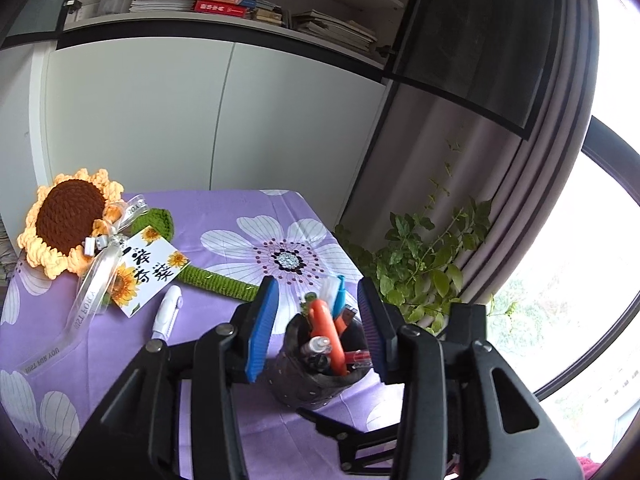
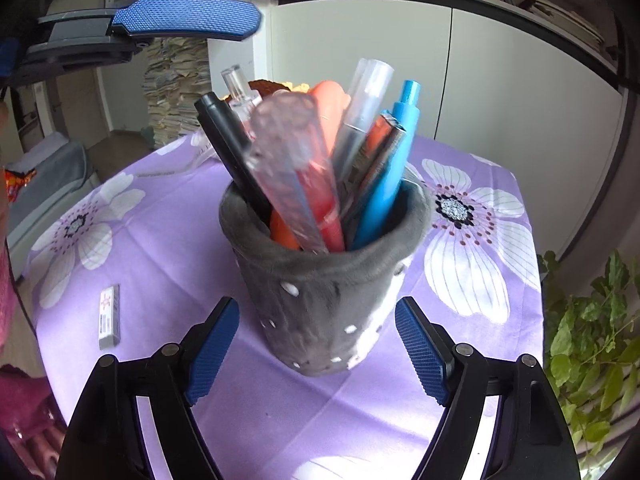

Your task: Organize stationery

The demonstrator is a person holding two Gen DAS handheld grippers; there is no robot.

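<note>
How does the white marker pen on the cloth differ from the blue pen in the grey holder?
The white marker pen lies flat on the purple flowered cloth, outside the grey fabric holder; the blue pen stands tilted inside it, among other pens. The white one looks stubbier, the blue one slimmer. Neither is gripped.

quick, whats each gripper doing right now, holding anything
left gripper: open above the pen holder, holding nothing.
right gripper: open, pads either side of the pen holder, not pressing it.

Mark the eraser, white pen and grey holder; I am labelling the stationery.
eraser (image 2: 109,317), right wrist view, its sleeve.
white pen (image 1: 168,312), left wrist view, mid-body.
grey holder (image 2: 320,320), right wrist view, front wall.
</note>
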